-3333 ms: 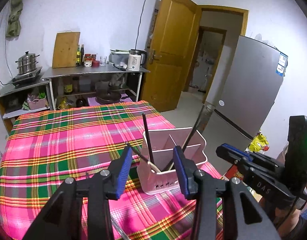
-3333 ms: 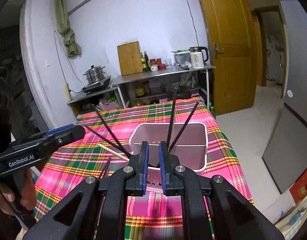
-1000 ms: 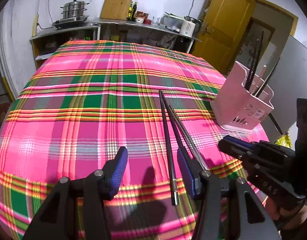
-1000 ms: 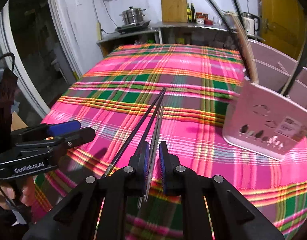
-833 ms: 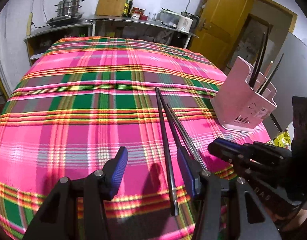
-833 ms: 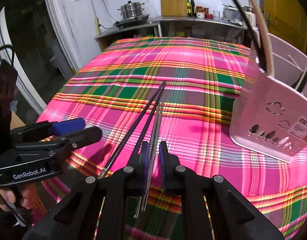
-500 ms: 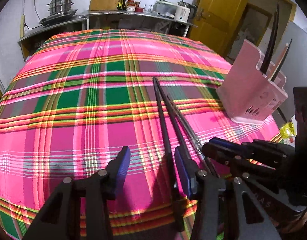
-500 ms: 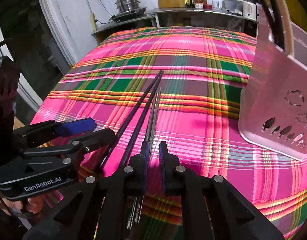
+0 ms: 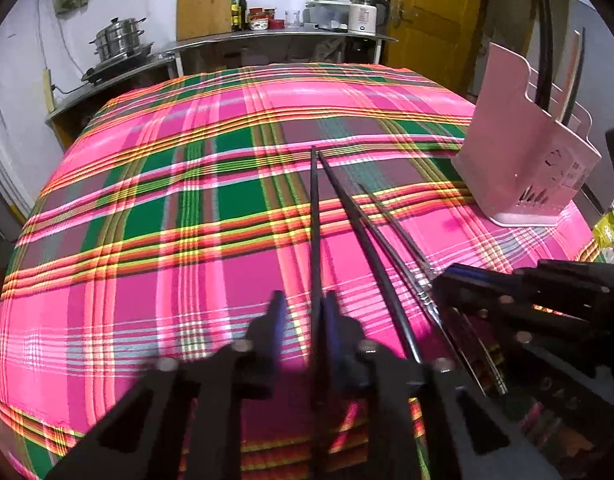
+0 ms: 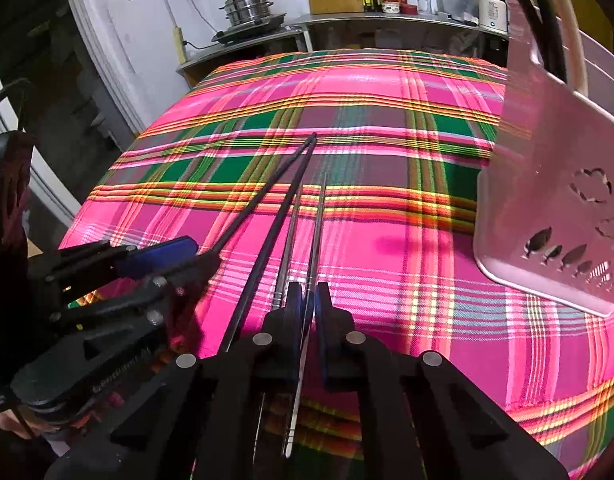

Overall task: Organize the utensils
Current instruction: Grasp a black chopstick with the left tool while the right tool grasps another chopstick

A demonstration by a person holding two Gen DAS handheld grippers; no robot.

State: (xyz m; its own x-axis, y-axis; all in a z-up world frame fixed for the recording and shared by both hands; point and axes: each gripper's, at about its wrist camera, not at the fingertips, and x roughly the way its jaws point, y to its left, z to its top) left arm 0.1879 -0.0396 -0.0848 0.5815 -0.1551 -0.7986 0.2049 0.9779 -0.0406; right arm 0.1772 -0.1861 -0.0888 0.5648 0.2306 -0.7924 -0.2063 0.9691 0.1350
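Note:
Two black chopsticks (image 9: 314, 216) lie on the plaid tablecloth (image 9: 147, 208), tips meeting far from me, with two silver chopsticks (image 10: 318, 224) beside them on the right. My left gripper (image 9: 301, 312) straddles the left black chopstick, jaws partly open, its right finger against the stick. My right gripper (image 10: 305, 300) has its jaws narrowly around the right silver chopstick; I cannot tell whether it grips it. The pink utensil holder (image 9: 523, 164) stands at the right with chopsticks upright inside.
Behind the table a steel counter (image 9: 267, 36) carries a steamer pot (image 9: 119, 42), cutting board, bottles and kettle. A yellow door (image 9: 431, 16) is at the back right. The table edge drops off on the left (image 10: 107, 168).
Both grippers have come down low over the chopsticks. The left jaws have narrowed around the left black chopstick and the right jaws now straddle a silver one.

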